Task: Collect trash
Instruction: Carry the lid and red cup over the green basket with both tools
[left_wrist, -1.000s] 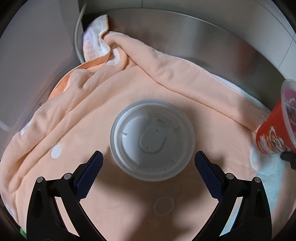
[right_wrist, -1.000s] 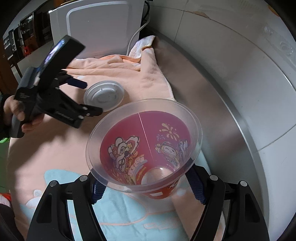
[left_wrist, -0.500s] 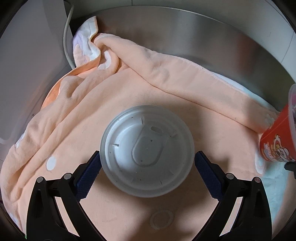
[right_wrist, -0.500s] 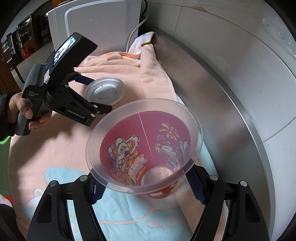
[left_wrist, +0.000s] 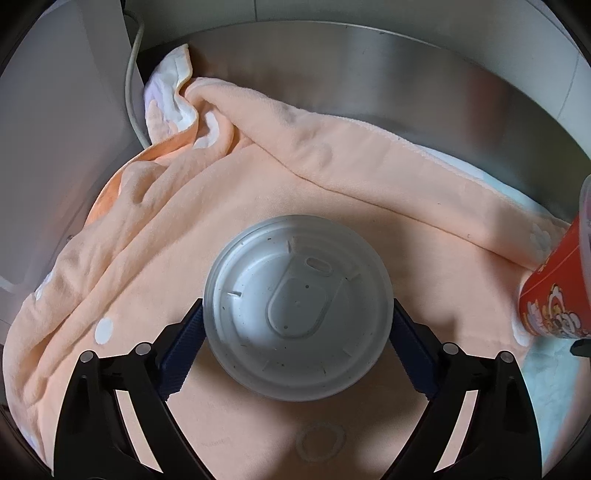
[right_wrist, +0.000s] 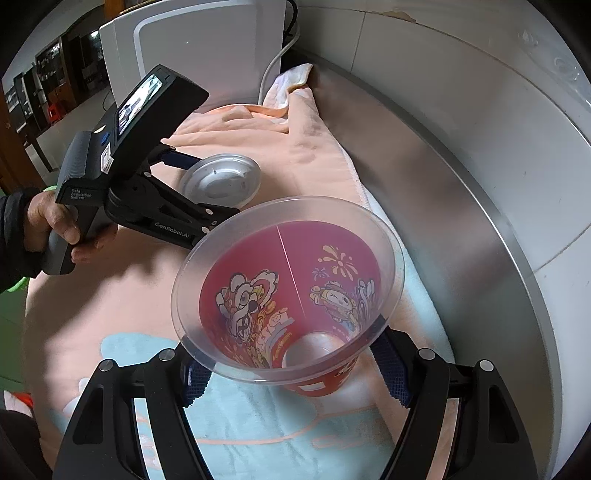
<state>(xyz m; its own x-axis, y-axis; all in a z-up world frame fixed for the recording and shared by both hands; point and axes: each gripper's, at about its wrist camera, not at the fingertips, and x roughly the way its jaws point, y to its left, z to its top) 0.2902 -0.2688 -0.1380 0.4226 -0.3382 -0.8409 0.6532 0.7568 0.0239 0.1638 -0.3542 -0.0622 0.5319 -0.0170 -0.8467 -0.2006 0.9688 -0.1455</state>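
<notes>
Jaws of the left gripper (left_wrist: 297, 332) have just been closing in on the white plastic lid (left_wrist: 297, 308), which lies flat on the peach towel (left_wrist: 369, 192) squarely between them. Both blue pads meet the lid's rim on either side, so it looks pinched, though how firmly I cannot tell. A faint ring mark shows on the cloth just behind the lid, nearer the gripper's body.

Over on the other side, the right gripper (right_wrist: 291, 373) is clamped around a clear cup with a red cartoon sleeve (right_wrist: 288, 291). The cup sits upright between its pads, mouth tipped toward the camera, its base over the pale blue part of the towel (right_wrist: 258, 421).

From the right wrist view the person's hand (right_wrist: 61, 221) wraps the left gripper's handle, and the lid (right_wrist: 221, 181) lies ahead and to the left of the cup. A steel counter (right_wrist: 436, 184) runs along the right of the jaws, and a white appliance (right_wrist: 199, 48) stands beyond the towel.
</notes>
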